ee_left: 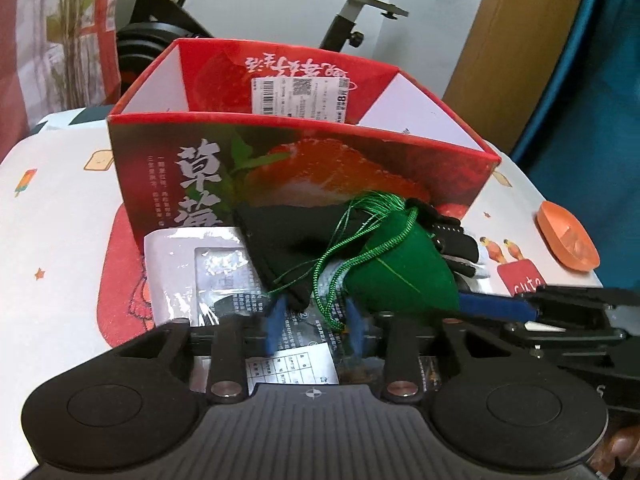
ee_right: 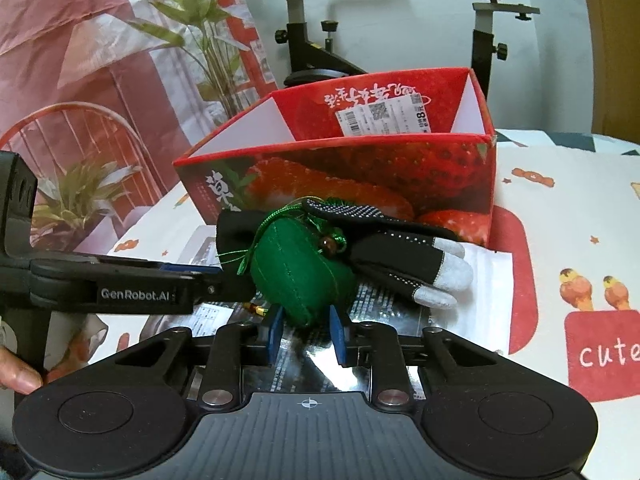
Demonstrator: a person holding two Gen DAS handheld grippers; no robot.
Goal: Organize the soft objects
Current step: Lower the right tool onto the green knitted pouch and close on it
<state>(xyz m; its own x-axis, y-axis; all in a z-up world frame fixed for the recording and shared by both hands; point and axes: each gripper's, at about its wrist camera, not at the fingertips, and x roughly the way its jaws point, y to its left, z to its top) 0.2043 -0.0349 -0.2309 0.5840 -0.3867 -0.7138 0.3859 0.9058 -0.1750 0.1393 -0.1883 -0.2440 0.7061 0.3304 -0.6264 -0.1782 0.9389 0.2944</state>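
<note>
Pouch [ee_right: 298,276] sits between right gripper's [ee_right: 306,334] parted jaws.

patterned tablecloth [ee_right: 560,216] under strawberry box [ee_right: 360,176]

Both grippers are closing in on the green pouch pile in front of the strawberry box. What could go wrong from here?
1. The green cords loop over the black cloth, so lifting the green pouch may drag the cloth along.
2. The black glove lies against the pouch and could slide off the plastic packet.
3. The left gripper and right gripper converge on one spot and might collide.
</note>
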